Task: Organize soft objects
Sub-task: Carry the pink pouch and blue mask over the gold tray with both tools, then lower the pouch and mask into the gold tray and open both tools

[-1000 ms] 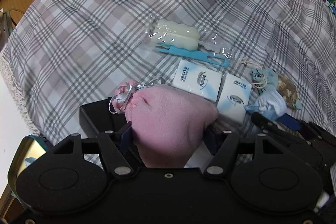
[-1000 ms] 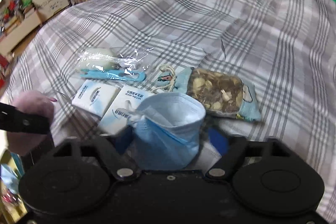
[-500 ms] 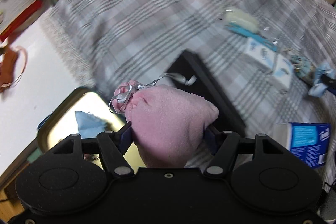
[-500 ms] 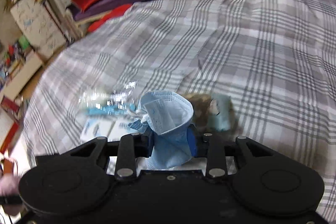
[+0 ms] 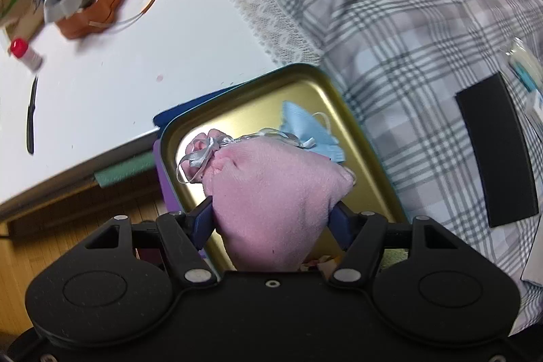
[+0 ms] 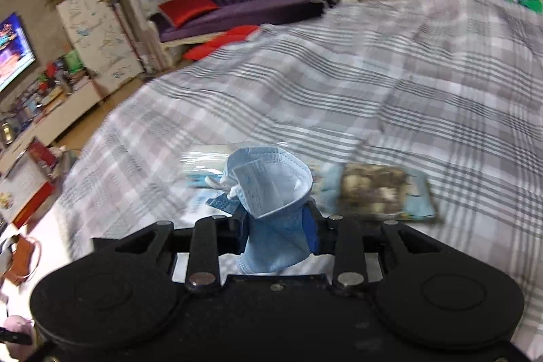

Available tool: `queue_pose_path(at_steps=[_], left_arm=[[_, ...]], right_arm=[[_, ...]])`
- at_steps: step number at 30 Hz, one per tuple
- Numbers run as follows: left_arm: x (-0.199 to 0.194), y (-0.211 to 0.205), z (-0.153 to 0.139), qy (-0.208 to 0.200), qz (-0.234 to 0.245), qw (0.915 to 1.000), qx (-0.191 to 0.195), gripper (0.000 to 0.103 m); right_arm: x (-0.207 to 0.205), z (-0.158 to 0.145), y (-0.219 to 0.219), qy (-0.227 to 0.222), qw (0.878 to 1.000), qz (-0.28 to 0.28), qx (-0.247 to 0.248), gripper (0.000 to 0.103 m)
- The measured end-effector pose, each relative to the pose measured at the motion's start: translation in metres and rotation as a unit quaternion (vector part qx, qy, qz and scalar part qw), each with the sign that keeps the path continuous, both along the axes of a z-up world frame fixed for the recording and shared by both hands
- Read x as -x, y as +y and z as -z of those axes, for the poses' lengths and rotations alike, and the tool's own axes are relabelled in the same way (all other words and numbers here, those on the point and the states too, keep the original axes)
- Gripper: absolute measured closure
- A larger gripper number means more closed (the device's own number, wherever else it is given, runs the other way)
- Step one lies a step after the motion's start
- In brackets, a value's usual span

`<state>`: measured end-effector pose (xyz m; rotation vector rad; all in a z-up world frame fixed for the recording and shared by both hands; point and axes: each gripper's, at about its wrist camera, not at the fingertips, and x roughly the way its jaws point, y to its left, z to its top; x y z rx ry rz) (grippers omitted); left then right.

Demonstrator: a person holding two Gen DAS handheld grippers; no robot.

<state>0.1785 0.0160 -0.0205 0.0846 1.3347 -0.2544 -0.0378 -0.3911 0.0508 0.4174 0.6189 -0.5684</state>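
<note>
Pink pouch (image 5: 271, 202), tied with a silver ribbon (image 5: 200, 155), sits clamped between the jaws of the left gripper (image 5: 271, 216) at the lower middle of the left wrist view, above a gold tin (image 5: 237, 111) that has a folded blue mask (image 5: 305, 131) lying in it. Right gripper (image 6: 276, 226), low in the middle of its own view, is closed tight on a crumpled blue face mask (image 6: 268, 189) above the plaid bedspread (image 6: 390, 97), with a snack packet (image 6: 380, 192) just to its right.
</note>
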Motion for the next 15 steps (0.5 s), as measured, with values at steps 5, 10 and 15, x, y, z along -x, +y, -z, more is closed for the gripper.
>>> queue_pose_path(at_steps=[5, 10, 15], left_arm=[[-0.021, 0.015, -0.003, -0.014, -0.027, 0.9995, -0.007, 0.04], [-0.033, 0.023, -0.004, -0.021, -0.037, 0.999, 0.014, 0.04], [-0.036, 0.026, 0.003, -0.001, -0.042, 0.9983, 0.041, 0.04]], right_arm=[[0.001, -0.012, 0.058, -0.011, 0.998, -0.056, 0.001, 0.071], [-0.013, -0.009, 0.118, 0.013, 0.99, -0.129, -0.058, 0.071], [-0.038, 0.009, 0.18, 0.066, 0.973, -0.202, -0.09, 0.07]])
